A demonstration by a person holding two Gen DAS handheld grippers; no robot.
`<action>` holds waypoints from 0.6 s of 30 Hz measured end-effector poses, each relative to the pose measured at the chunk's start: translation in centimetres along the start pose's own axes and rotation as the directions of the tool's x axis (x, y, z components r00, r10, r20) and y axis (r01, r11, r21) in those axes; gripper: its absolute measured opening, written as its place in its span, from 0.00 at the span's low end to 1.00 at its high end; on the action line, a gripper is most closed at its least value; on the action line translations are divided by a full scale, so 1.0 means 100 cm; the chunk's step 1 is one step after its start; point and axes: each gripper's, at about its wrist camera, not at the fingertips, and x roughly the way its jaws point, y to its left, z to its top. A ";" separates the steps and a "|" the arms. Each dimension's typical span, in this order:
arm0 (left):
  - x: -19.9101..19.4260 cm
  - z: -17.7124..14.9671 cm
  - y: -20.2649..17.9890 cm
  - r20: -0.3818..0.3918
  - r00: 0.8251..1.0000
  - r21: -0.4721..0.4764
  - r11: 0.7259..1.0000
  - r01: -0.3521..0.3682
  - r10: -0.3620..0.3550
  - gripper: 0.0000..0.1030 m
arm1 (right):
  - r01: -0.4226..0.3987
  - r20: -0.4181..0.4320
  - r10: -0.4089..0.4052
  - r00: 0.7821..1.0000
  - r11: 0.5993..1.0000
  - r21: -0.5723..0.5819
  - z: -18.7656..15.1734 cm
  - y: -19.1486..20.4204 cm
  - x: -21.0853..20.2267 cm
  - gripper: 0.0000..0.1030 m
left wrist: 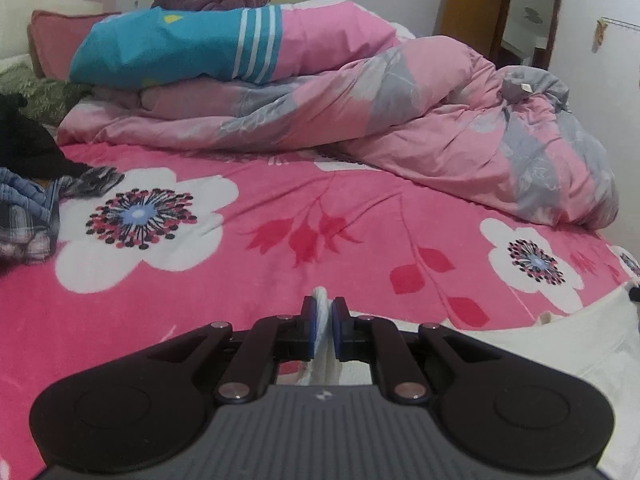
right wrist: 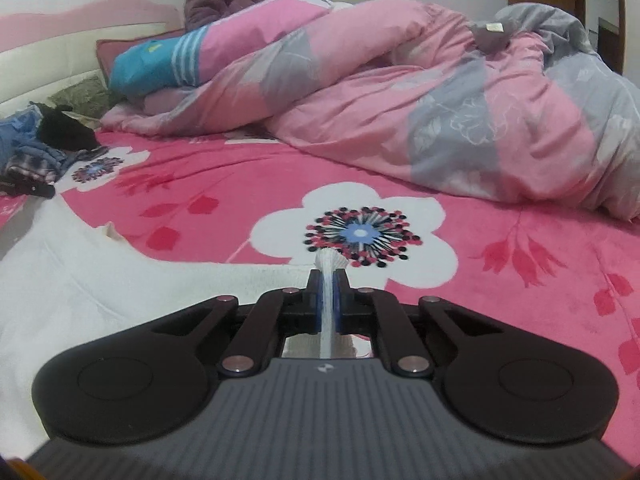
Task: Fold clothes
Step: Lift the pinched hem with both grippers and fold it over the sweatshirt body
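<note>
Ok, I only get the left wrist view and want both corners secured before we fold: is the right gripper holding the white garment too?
Observer: Yes. The right gripper is shut on a bunched edge of the white garment, just as the left gripper is.
Operator: Where does the cloth run from there?
Observer: It spreads from the right gripper toward the left of the right wrist view, lying on the pink floral blanket.
Operator: What lies straight ahead of the right gripper?
Observer: A big white flower print, then the rumpled pink and grey duvet.
</note>
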 end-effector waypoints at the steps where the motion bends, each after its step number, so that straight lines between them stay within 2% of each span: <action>1: 0.003 0.001 0.001 -0.002 1.000 -0.007 1.000 0.001 -0.001 0.09 | 0.002 0.000 -0.002 1.000 1.000 0.008 0.000 -0.003 0.003 0.03; 18: 0.022 -0.003 0.016 -0.041 0.999 -0.036 0.999 -0.024 0.022 0.09 | -0.008 -0.006 0.008 1.000 0.999 0.044 -0.001 -0.015 0.034 0.03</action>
